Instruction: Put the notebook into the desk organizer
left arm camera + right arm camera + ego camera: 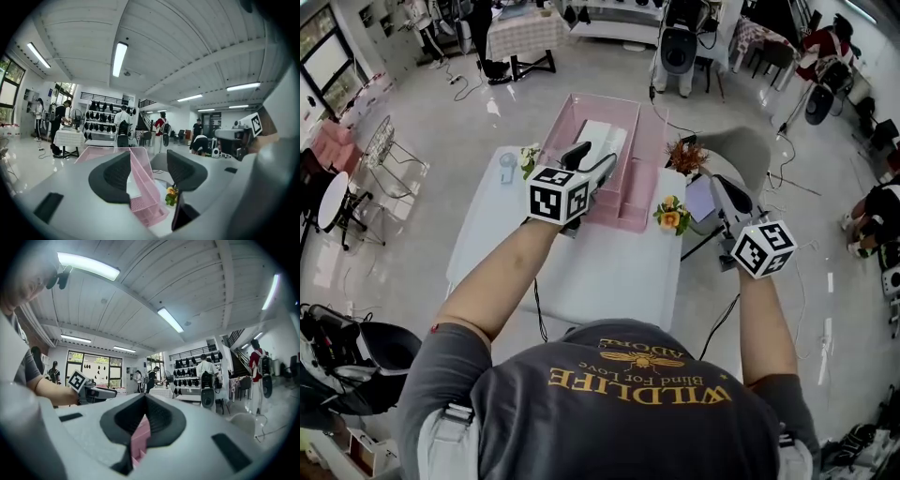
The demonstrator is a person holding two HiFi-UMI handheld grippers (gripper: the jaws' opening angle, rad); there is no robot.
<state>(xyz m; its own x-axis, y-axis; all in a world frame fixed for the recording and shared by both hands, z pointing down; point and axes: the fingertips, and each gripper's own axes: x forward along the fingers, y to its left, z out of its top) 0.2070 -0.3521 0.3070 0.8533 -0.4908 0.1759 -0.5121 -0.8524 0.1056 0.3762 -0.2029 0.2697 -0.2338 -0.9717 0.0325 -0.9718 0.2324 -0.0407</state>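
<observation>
Table (pixel 609 272) is white and fills the middle, with a grey chair (pixel 741 150) off its far right corner. The pink organizer (pixel 647 141) sits on the table's far half, and the white notebook (pixel 602 139) is already lying inside its wide middle compartment. Left gripper (pixel 148 172) hangs right over the organizer's near end and blocks part of the notebook from the head view. Its fingers are spread apart on nothing, just a pink divider wall showing in the gap. Right gripper (pixel 145 404) is out past the table's right edge, fingers pinched together. Small stuff crowding the organizer: a dried reddish plant (pixel 686 156) and orange flowers (pixel 671 217) on its right, a green sprig (pixel 528 159) and a little bottle (pixel 507 169) on its left.
</observation>
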